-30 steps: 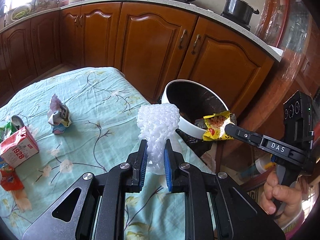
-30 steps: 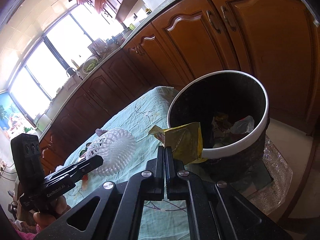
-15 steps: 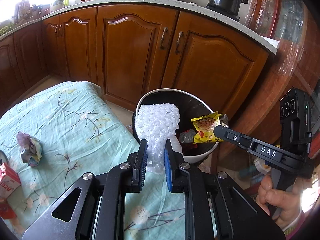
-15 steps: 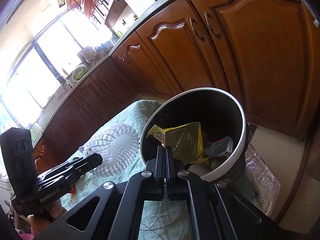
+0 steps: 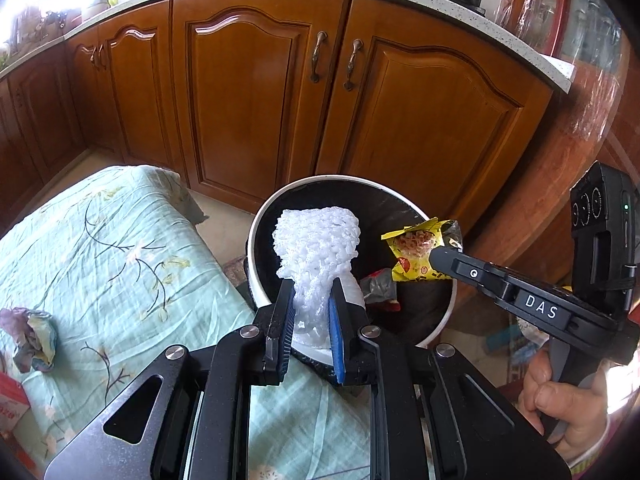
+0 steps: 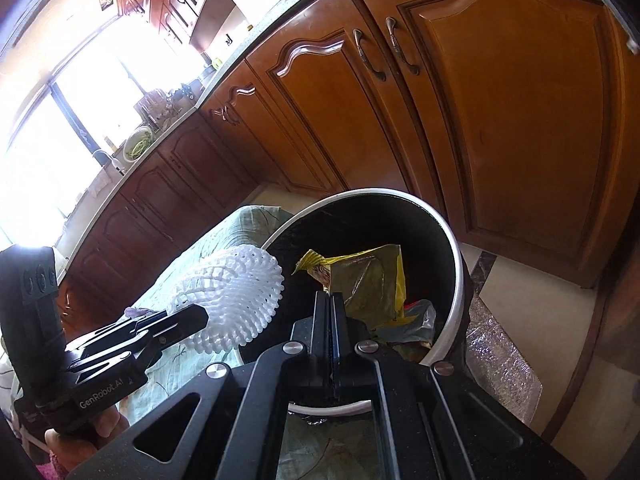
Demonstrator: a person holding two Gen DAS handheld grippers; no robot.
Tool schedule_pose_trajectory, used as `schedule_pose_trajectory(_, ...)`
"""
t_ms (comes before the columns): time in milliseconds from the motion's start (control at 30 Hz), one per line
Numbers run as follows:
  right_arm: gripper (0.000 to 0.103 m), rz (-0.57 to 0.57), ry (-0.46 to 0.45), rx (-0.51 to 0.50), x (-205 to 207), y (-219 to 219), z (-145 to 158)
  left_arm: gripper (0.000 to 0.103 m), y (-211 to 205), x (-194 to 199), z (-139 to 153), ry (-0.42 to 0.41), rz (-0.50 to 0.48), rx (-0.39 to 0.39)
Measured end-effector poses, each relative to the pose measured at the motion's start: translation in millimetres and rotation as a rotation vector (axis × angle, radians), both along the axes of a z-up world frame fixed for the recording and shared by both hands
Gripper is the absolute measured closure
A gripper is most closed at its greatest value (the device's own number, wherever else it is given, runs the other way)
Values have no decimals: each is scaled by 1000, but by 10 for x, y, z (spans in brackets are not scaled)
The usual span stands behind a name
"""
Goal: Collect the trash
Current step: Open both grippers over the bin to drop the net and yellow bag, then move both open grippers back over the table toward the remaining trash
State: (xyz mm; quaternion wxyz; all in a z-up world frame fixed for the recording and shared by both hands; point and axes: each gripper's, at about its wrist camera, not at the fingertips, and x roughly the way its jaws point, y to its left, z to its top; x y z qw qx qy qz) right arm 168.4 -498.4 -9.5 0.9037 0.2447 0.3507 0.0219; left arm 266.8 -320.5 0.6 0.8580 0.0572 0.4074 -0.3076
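Note:
My left gripper [image 5: 310,304] is shut on a white foam fruit net [image 5: 318,246] and holds it over the near rim of the trash bin [image 5: 260,216], a black bin with a white rim beside the table. My right gripper [image 6: 332,300] is shut on a yellow snack wrapper [image 6: 370,276] and holds it above the bin's opening. The wrapper also shows in the left wrist view [image 5: 420,252], and the net in the right wrist view [image 6: 232,296]. Some trash lies inside the bin [image 6: 460,280].
The table has a light green floral cloth [image 5: 100,248]. A crumpled paper wad [image 5: 34,338] and a red and white carton [image 5: 10,408] lie on it at the left. Wooden kitchen cabinets [image 5: 280,100] stand behind the bin.
Both grippers have moved from over the table toward the bin. The foam net and the yellow wrapper now hang over the bin's opening. Both stay gripped.

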Motion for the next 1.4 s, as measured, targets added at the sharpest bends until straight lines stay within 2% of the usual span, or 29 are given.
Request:
schedule_pose_trajectory(33,102,1,6,0,30,-4,-10,88,-32,7,-5,1,-3,2)
schedule_pose_trajectory(67,96,3,11,4,47,0,-20,86,-56,22,-13,2,-7,5)
schedule_pose_trajectory(133,95,1,19,14,97,-10,-37,80,-90,46,-33,6,-12,13)
schedule_pose_trajectory(167,94,-2,22,18,111,-15,-43,73,-100,53,-36,10,-10,15)
schedule_pose_trajectory(233,84,-4,20,20,119,-21,-37,61,-96,59,-37,11,-3,13)
schedule_pose_trajectory(267,75,-7,16,22,119,-27,-31,56,-77,53,-34,11,1,8)
schedule_pose_trajectory(300,70,-10,10,24,103,-28,-24,54,-64,41,-35,13,5,3)
schedule_pose_trajectory(367,68,-15,4,30,79,-34,-27,52,-16,28,-41,21,12,-5)
schedule_pose_trajectory(433,58,-22,-4,35,29,-17,-26,52,37,-8,-40,28,22,-14)
schedule_pose_trajectory(500,42,-25,-16,45,-16,10,-30,51,106,-51,-41,30,32,-28)
schedule_pose_trajectory(567,32,-31,-27,54,-74,30,-37,47,184,-116,-47,30,44,-39)
schedule_pose_trajectory(667,24,-36,-47,65,-196,100,-41,45,334,-229,-65,25,63,-52)
schedule_pose_trajectory(900,20,-20,-76,85,-422,371,-52,44,801,-480,-159,43,135,-82)
schedule_pose_trajectory(1400,18,156,-36,101,-492,1309,-224,44,1942,-898,-243,49,324,-112)
